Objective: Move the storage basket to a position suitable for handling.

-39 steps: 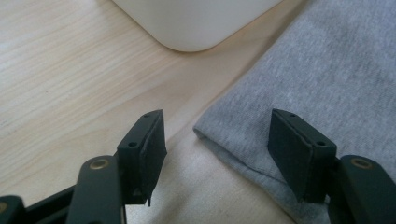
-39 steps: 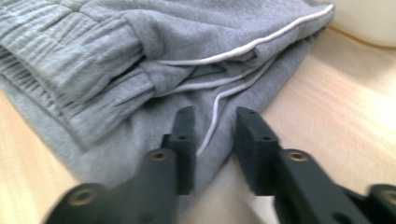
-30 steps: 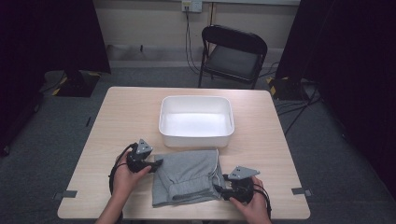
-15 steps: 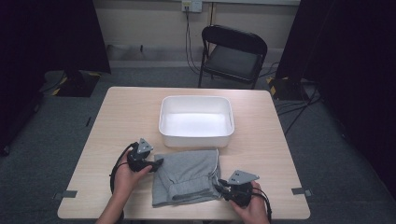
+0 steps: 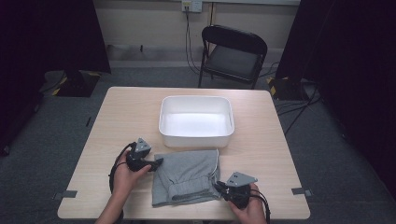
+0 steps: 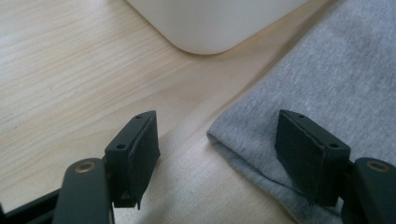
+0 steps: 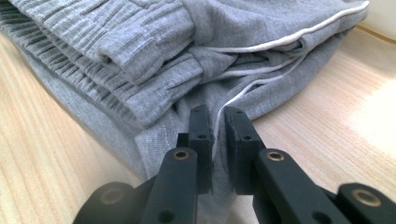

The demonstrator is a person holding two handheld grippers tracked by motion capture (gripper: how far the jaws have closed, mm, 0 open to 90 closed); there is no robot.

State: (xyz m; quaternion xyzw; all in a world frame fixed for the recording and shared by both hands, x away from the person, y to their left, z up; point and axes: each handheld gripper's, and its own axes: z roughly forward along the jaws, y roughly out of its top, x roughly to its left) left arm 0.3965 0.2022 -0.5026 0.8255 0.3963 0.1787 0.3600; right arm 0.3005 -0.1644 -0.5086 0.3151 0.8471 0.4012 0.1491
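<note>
**Right hand-held gripper pinches the grey garment's near corner; left one stands spread at its edge**

On my left, the left hand-held gripper (image 5: 156,162) rests low on the counter (image 5: 116,121), held by the person's left hand (image 5: 125,172). Its jaws stand spread apart, with nothing pressed between them. In the left gripper view the left corner of the folded grey garment (image 6: 327,93) lies between the pads: the right pad sits just over the cloth's edge, the left pad over bare wood.

The folded grey garment (image 5: 187,176) lies flat on the near half of the counter, between the two grippers and just near of the white tub (image 5: 196,137), which sits at the counter's middle. In the high view the garment's far edge lies just beside the tub's near wall; I cannot tell whether they touch.

On my right, the right hand-held gripper (image 5: 218,186) is at the garment's near right corner, held by the right hand (image 5: 250,207). Its jaws have just been closing and now stand nearly pressed together, pinching a thin layer of the grey cloth with its white piping. In the right gripper view (image 7: 215,126) the ribbed cuffs (image 7: 116,51) lie bunched just beyond the pads.
</note>
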